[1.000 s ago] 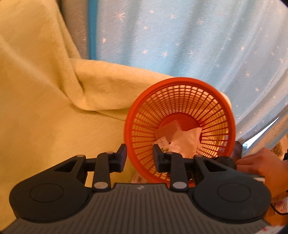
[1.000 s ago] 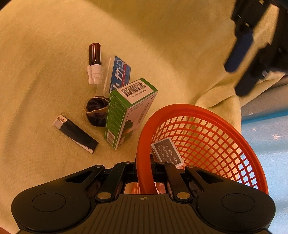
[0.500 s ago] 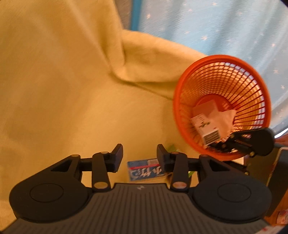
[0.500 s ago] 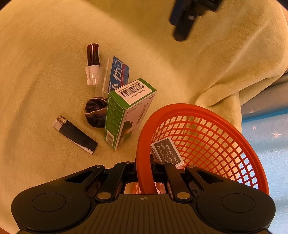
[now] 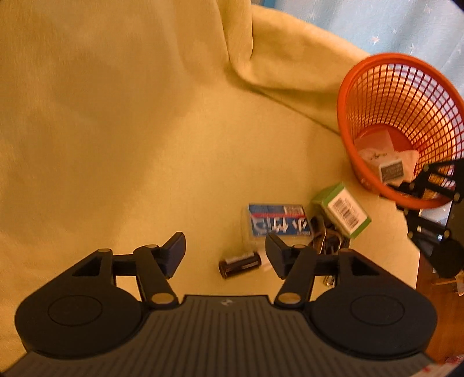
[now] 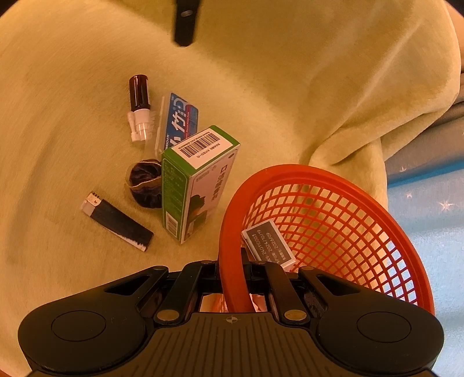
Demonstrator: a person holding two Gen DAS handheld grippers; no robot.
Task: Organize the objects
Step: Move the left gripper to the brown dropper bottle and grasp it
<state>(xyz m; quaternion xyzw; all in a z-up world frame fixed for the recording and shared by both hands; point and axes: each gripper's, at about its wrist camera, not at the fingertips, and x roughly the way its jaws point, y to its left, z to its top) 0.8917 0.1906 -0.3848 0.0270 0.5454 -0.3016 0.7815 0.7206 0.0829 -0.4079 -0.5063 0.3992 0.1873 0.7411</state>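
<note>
My left gripper [image 5: 225,248] hangs open over the yellow blanket, its fingertips either side of a small brown bottle [image 5: 239,264] lying just below them. Past the bottle lie a blue packet [image 5: 277,223] and a green box [image 5: 342,214]. My right gripper [image 6: 232,268] is shut on the near rim of the orange mesh basket [image 6: 319,174], which holds a small labelled box [image 6: 268,243]. The right wrist view also shows the brown bottle [image 6: 139,95], blue packet [image 6: 181,121], green box [image 6: 200,185], a dark scrunchie [image 6: 145,185] and a black lighter [image 6: 116,221].
The yellow blanket [image 5: 116,116] covers the whole surface and folds up behind the orange basket [image 5: 348,87]. A blue star-patterned curtain [image 5: 391,26] hangs at the far right. One finger of the left gripper [image 6: 185,23] shows at the top of the right wrist view.
My left gripper has swung away from the basket, down over the pile of loose items, and its jaws stand wider. The right gripper and basket have not moved.
</note>
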